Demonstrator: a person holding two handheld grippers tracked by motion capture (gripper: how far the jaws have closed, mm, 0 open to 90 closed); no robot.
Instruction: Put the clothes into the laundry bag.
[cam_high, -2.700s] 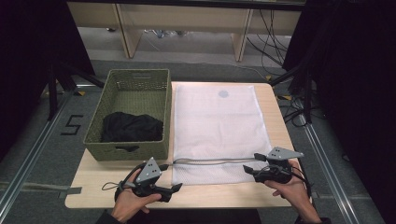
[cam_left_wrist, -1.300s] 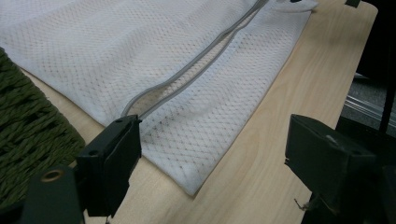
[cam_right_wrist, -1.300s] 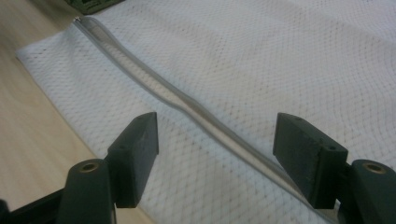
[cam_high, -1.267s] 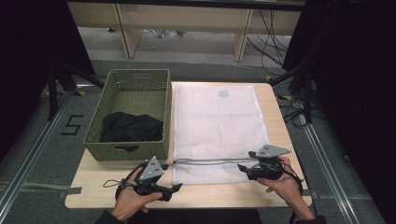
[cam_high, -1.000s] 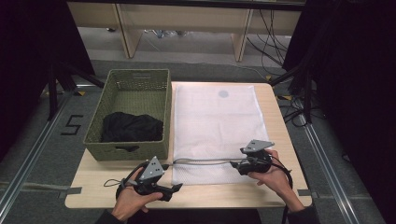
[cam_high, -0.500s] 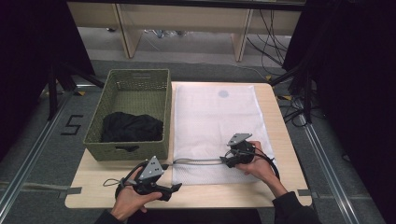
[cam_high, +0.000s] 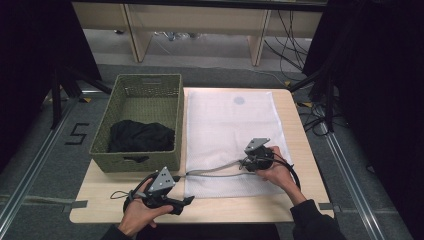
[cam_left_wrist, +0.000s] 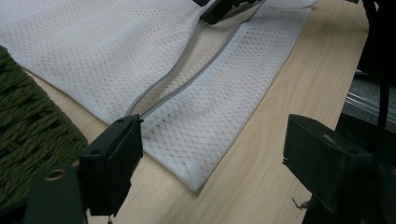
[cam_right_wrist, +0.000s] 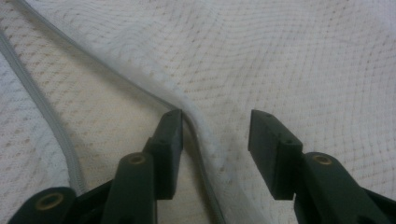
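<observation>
Right now your right gripper (cam_high: 248, 162) sits on the white mesh laundry bag (cam_high: 232, 125), at the upper edge of its unzipped opening. Its 2 jaws have just been closing; in the right gripper view a raised fold of mesh along the grey zipper (cam_right_wrist: 56, 126) lies between them. The left jaw is against that fold, the right jaw is apart from it, so the pads do not clamp the fabric yet.

Your left gripper (cam_high: 182, 202) rests on the wooden table (cam_high: 295, 125) at the near left corner of the bag. Its jaws stand apart with nothing pinched. In the left gripper view the bag's corner lies between and just beyond them, and the left jaw sits close to the end of the zipper; you cannot tell whether it touches.

The bag lies flat on the right half of the table, its zipper gaping in a shallow curve near your edge. Just beside it on the left stands the green woven basket (cam_high: 145, 85) with a dark garment (cam_high: 140, 136) inside.
</observation>
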